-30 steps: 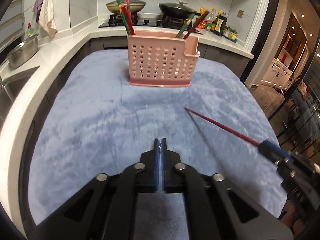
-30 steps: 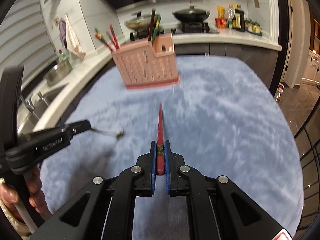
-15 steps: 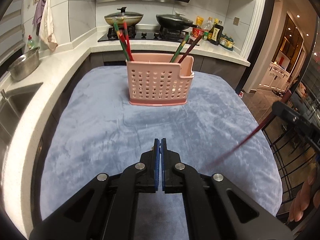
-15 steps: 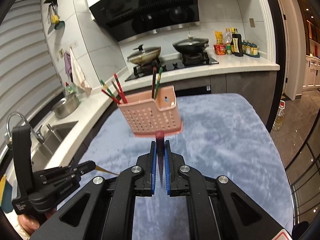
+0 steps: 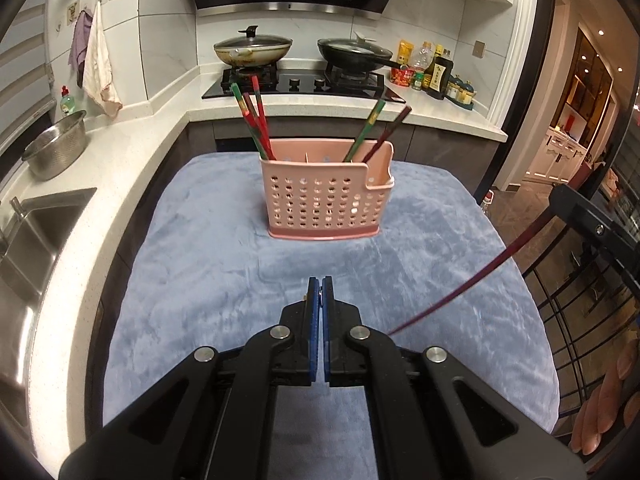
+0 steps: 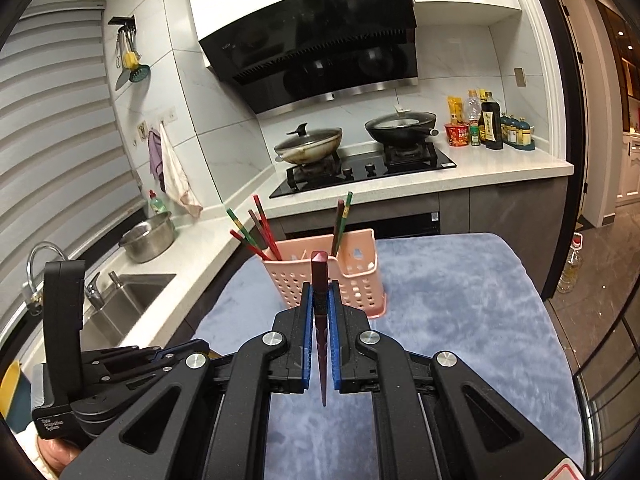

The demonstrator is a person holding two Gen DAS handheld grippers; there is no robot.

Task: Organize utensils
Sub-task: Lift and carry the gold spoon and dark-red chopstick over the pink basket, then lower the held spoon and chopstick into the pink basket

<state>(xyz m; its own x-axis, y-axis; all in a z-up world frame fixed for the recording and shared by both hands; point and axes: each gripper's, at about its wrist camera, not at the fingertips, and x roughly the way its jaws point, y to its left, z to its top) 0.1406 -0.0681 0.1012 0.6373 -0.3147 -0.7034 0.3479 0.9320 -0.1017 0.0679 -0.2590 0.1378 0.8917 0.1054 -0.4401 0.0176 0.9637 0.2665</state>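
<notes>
A pink perforated utensil holder (image 5: 326,204) stands upright on the blue cloth (image 5: 200,280), with red and green chopsticks (image 5: 256,120) leaning at its left end and two more chopsticks (image 5: 376,128) at its right. My left gripper (image 5: 321,284) hovers above the cloth short of the holder, shut with nothing between its pads. My right gripper (image 6: 320,292) is shut on a dark red chopstick (image 6: 320,272), held above the cloth in front of the holder (image 6: 352,280). In the left wrist view that chopstick (image 5: 472,280) slants down from the right gripper (image 5: 592,224) at the right edge.
A sink (image 5: 32,232) and steel bowl (image 5: 56,148) sit on the white counter to the left. A hob with two pans (image 5: 252,46) and bottles (image 5: 436,74) lies behind the holder. The left gripper (image 6: 120,364) shows low left in the right wrist view. Fingers (image 5: 600,412) appear lower right.
Both grippers have risen. The dark red chopstick came up off the cloth in the right gripper and now slants downward; the right view has tilted up toward the hob.
</notes>
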